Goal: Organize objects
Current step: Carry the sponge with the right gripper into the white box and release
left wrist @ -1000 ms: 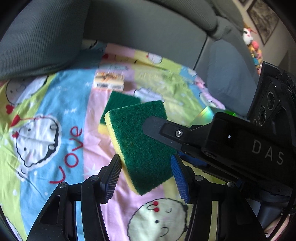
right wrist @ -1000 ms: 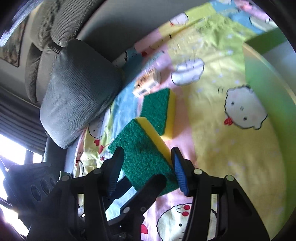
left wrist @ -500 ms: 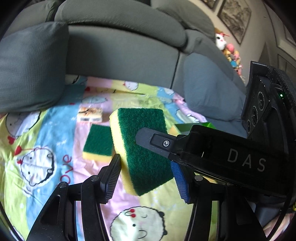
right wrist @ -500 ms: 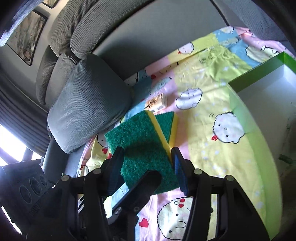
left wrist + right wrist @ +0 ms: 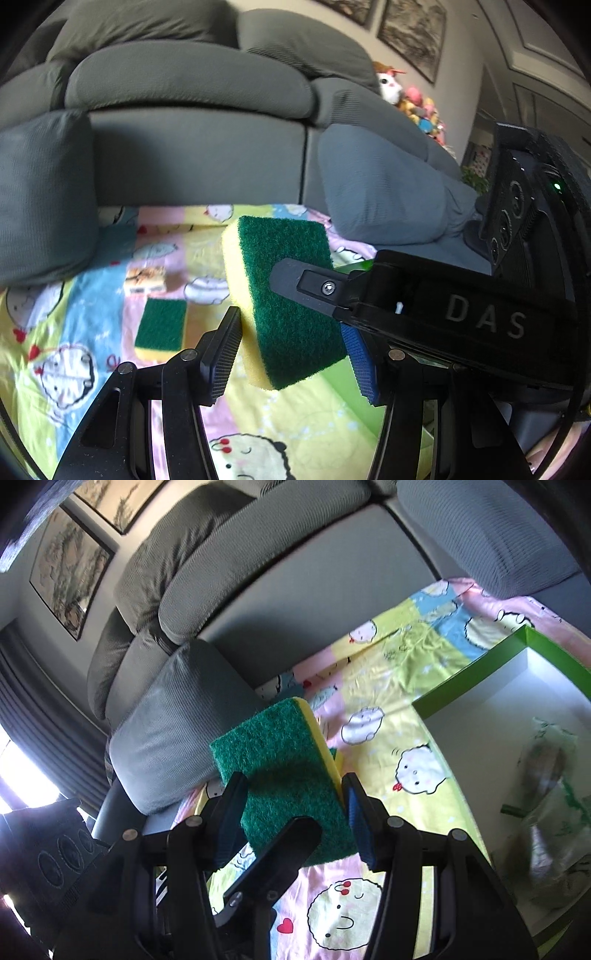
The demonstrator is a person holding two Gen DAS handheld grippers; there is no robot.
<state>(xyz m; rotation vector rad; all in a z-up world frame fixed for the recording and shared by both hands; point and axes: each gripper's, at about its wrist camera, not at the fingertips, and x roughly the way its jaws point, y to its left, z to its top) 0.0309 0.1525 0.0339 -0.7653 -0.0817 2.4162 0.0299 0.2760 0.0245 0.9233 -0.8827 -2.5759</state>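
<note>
Since the frames a second back, when the scouring sponge [image 5: 280, 295] hung low over the cartoon-print sheet [image 5: 74, 295], both grippers have carried it up together and the sofa backrest [image 5: 192, 158] now fills the upper view; judged, this is the lift stage of a transfer, probably toward the green-rimmed box [image 5: 476, 675]. From the left: a second sponge [image 5: 160, 328] lies flat on the sheet, near a small printed packet [image 5: 146, 278]. The left gripper [image 5: 295, 354] has its fingers part-closed across the held sponge, apparently pinching its sides. The right gripper [image 5: 295, 819] is likewise closed on it, blue pad against the yellow foam edge. Sponge: rectangular block, coarse green abrasive face, soft yellow foam backing. Sheet: thin, wrinkled. Box: rigid, white inside, holding a crinkly clear bag [image 5: 550, 812].
</note>
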